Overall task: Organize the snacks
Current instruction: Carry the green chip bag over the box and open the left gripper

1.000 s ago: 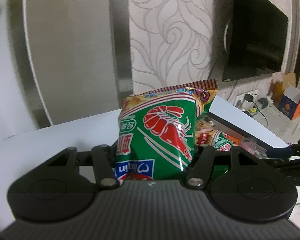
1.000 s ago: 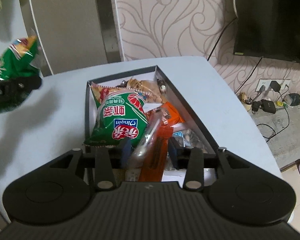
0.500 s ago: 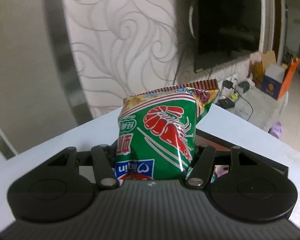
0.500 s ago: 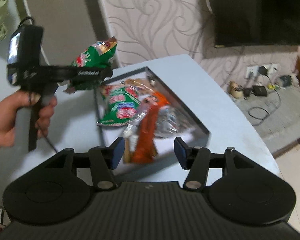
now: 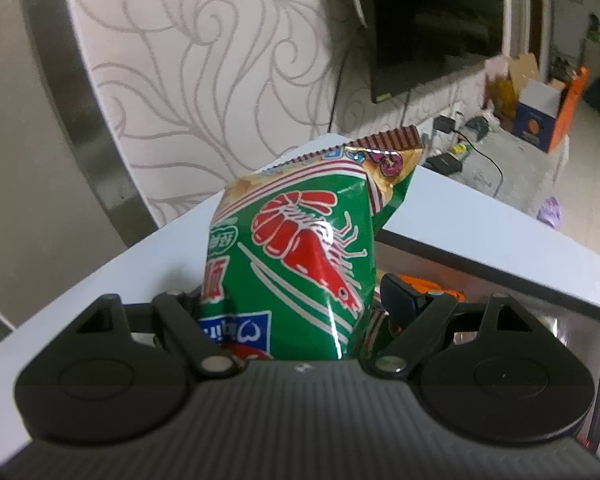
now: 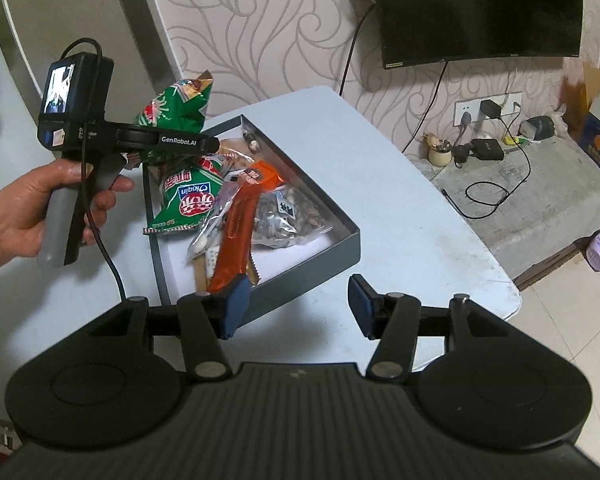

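My left gripper [image 5: 300, 300] has a green shrimp-cracker bag [image 5: 296, 264] standing between its fingers, and its jaws are opening: the right pad [image 5: 398, 298] already stands clear of the foil, while the left one is hidden behind the bag. The bag shows a red shrimp drawing, a blue patch reading "Qinqin" upside down, and red Chinese characters I cannot make out. In the right wrist view the same bag [image 6: 172, 120] hangs over the far left corner of the grey box [image 6: 312, 268], and the side of my left gripper [image 6: 168, 142] reads "GenRobot.AI". My left hand [image 6: 32, 208] grips its handle, a black cable trailing down from it, and the small screen [image 6: 58, 88] on top is lit.

My right gripper [image 6: 296, 302] is half open with nothing between its blue pads, hovering just in front of the box's near wall.

Inside the box lies a second green bag [image 6: 188, 200] with the same "Qinqin" patch and red characters, beside an orange wrapper [image 6: 240, 224], a clear packet [image 6: 216, 216] of pale sweets and a clear bag of dark seeds [image 6: 288, 216] with a small label too fine to read. The box sits on a pale blue table [image 6: 400, 220].

Beyond it hang a dark television [image 6: 480, 8] on swirl-patterned wallpaper [image 6: 260, 20], and chargers and cables [image 6: 488, 148] clutter the floor ledge.
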Tool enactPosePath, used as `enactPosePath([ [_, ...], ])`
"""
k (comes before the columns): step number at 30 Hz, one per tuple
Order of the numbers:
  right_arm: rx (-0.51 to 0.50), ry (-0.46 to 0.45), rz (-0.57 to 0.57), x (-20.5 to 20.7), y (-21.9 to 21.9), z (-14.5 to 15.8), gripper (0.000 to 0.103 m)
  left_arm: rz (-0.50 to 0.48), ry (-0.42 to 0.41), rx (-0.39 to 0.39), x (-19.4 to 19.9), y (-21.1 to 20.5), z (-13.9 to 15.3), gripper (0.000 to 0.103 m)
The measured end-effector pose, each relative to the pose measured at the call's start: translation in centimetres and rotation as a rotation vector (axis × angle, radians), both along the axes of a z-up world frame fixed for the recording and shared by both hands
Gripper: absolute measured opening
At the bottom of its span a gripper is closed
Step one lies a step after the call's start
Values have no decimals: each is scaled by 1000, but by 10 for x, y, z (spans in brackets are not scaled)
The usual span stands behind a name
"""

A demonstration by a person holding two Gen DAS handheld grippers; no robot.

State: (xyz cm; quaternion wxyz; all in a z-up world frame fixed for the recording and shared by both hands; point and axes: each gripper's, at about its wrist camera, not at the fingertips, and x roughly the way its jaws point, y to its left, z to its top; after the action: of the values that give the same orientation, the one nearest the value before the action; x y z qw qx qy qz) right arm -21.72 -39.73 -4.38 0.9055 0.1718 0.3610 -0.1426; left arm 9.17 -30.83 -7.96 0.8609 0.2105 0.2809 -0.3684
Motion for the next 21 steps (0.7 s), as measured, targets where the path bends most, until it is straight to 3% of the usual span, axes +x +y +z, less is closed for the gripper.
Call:
enactPosePath([
  [5, 9, 0, 27, 9, 5, -2, 60, -57, -36, 6, -3, 2, 5, 84],
  [12, 20, 14, 56, 17, 10, -6, 60, -137, -158, 36, -8, 6, 13, 84],
  [21, 35, 29, 67, 21, 9, -11, 60, -123, -112, 0, 3, 11, 6, 84],
])
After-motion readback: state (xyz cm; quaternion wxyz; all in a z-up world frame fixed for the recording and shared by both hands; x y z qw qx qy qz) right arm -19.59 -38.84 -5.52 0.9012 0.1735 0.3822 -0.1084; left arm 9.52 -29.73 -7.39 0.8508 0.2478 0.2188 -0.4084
